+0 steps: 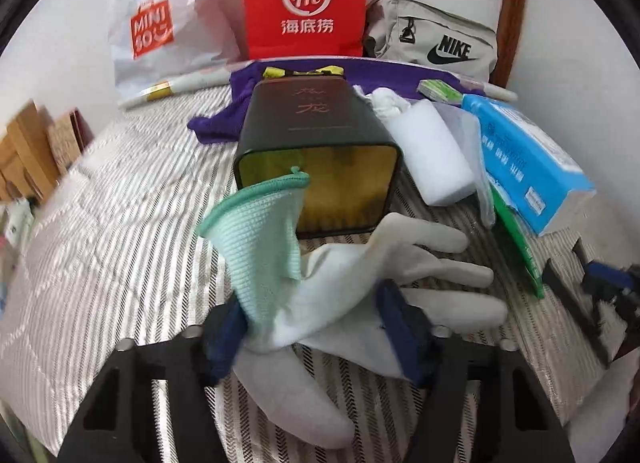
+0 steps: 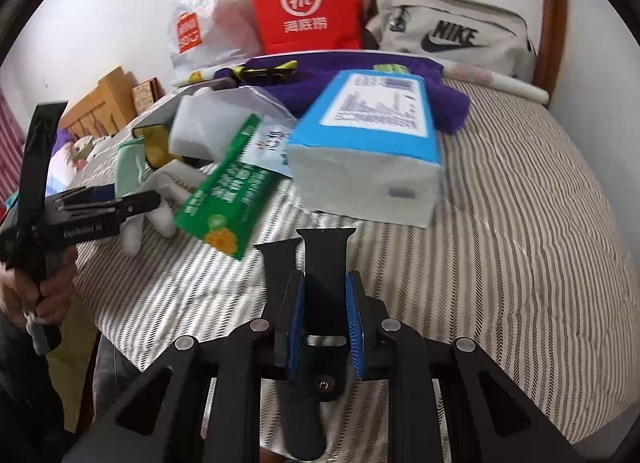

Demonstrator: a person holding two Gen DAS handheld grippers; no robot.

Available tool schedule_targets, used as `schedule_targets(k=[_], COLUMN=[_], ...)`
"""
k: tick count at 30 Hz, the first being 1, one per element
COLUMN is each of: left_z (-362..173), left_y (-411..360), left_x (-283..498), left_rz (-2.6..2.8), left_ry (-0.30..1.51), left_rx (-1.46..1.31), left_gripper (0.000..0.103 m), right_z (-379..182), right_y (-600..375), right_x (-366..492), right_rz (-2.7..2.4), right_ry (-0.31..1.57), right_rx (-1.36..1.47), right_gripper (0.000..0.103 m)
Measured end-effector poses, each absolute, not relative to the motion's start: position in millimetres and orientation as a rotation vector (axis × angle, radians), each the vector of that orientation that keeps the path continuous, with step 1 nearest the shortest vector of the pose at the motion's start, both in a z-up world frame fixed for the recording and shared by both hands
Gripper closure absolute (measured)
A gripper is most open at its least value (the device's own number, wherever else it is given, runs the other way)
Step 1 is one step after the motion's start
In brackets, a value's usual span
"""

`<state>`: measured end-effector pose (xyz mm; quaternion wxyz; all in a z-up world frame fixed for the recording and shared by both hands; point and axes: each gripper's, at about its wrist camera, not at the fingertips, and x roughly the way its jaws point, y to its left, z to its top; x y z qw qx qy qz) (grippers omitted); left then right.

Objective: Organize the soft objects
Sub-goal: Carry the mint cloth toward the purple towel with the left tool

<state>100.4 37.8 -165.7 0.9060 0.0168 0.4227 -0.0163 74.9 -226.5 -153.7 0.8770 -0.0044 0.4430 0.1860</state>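
Note:
My left gripper (image 1: 320, 327) is shut on a white work glove with a mint-green cuff (image 1: 280, 263), held over the striped bedspread (image 1: 100, 223) just in front of a dark open tin box (image 1: 316, 151). The glove also shows in the right wrist view (image 2: 132, 167), with the left gripper (image 2: 116, 203) at the far left. My right gripper (image 2: 324, 303) is shut on a black watch strap (image 2: 324, 259), held above the bedspread (image 2: 520, 223). The right gripper shows at the right edge of the left wrist view (image 1: 592, 295).
A blue tissue pack (image 2: 360, 151), a green packet (image 2: 228, 199), a white foam block (image 1: 440, 151), a purple cloth (image 1: 224, 115) and a rolled poster lie on the bed. At the back stand a Miniso bag (image 1: 160, 23), a red bag (image 1: 304, 3) and a Nike pouch (image 1: 436, 39).

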Motion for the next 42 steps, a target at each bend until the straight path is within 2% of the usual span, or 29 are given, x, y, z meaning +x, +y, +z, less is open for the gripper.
schedule_targets(k=[5, 6, 13, 29, 42], left_z=[-162.0, -161.1, -140.8, -69.0, -40.6], left_y=[42.0, 42.9, 49.4, 70.5, 77.5], left_x=[101.4, 101.1, 89.3, 84.6, 135.4], left_rz=[-0.053, -0.058, -0.082, -0.133, -0.112], left_ry=[0.873, 0.875, 0.849, 0.741, 0.723], left_rx=[-0.004, -0.012, -0.061, -0.177, -0.175], left_gripper=[0.087, 0.088, 0.089, 0.089, 0.089], right_z=[-157.0, -158.0, -155.8, -92.7, -58.5], right_y=[-235.5, -236.9, -243.6, -242.0, -234.4], right_x=[77.7, 78.8, 83.9, 98.2, 154.9], right_rz=[0.366, 0.364, 0.358, 0.41, 0.434], right_ry=[0.935, 0.937, 0.942, 0.854, 0.806], right_rx=[0.009, 0.011, 0.026, 0.025, 0.045], right_gripper=[0.082, 0.082, 0.082, 0.082, 0.082])
